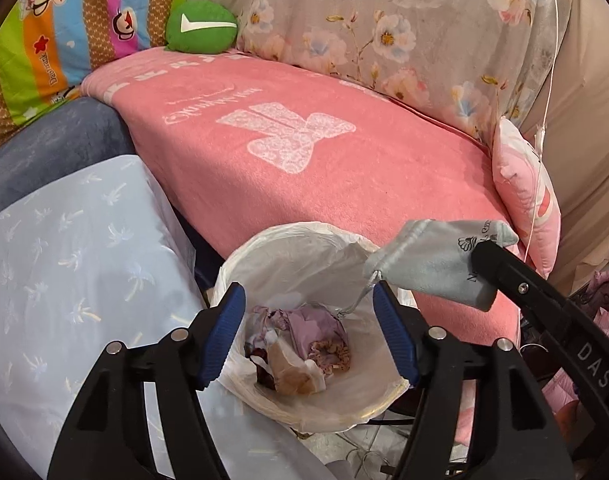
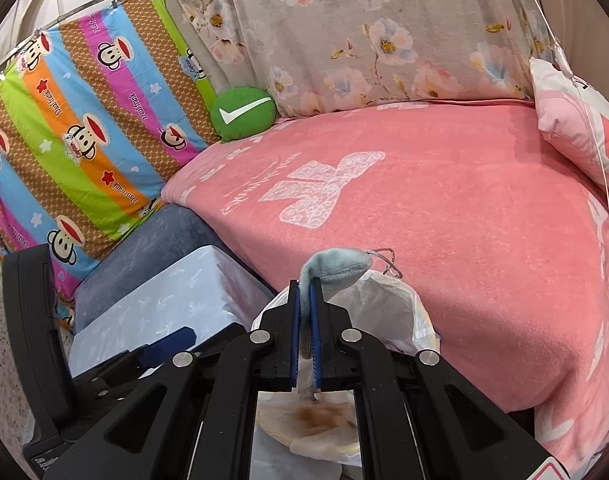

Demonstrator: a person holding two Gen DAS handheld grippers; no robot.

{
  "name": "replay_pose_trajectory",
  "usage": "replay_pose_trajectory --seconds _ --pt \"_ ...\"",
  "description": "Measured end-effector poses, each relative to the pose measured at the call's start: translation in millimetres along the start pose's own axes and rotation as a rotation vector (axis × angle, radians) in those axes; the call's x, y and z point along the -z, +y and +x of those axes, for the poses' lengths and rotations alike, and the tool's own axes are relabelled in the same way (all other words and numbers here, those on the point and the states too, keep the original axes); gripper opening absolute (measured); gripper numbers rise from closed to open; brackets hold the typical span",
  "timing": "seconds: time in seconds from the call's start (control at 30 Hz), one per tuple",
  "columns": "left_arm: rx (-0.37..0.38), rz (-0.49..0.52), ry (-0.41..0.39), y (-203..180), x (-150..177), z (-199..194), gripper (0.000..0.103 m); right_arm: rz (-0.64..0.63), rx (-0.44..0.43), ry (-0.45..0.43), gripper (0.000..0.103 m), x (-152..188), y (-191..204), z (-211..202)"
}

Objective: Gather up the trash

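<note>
The right gripper [image 2: 305, 312] pinches shut on a limp, light pouch [image 1: 432, 266] near its end — above the bin [image 1: 240, 264] — while the left gripper [image 1: 309, 334] gapes empty.

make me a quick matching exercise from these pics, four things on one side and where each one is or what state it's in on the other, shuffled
Things:
1. grey pouch
2. left gripper
3. green cushion
4. bin bag

Place or state:
a. at the back corner of the pink blanket
b. lining the bin, with crumpled trash inside
c. pinched in the right gripper, above the bin
d. open, holding nothing

Pairs: 1-c, 2-d, 3-a, 4-b
</note>
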State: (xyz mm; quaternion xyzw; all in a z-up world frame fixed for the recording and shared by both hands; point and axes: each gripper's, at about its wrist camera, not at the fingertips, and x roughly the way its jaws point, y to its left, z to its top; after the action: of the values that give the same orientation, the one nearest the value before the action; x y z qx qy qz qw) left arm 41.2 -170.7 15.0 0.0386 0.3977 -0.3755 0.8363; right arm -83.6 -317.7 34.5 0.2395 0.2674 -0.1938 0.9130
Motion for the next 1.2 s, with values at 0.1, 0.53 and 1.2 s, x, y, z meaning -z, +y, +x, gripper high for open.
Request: replay_pose_trajectory --seconds 0.1,0.53,1.2 --pt "-0.019 -0.002 -0.004 2.5 -0.3 0.0 0.063 -0.011 -0.013 0.013 0.008 -0.6 2.1 5.3" --pt "-0.090 -0.016 0.002 16.0 8.1 -1.1 0.073 -0.016 -0.038 0.037 0.029 4.2 9.2 7.8" --pt "-0.209 0.021 -0.019 24.3 36.2 -21.4 0.088 -0.139 0.045 0.071 0.068 35.8 13.2 -4.7"
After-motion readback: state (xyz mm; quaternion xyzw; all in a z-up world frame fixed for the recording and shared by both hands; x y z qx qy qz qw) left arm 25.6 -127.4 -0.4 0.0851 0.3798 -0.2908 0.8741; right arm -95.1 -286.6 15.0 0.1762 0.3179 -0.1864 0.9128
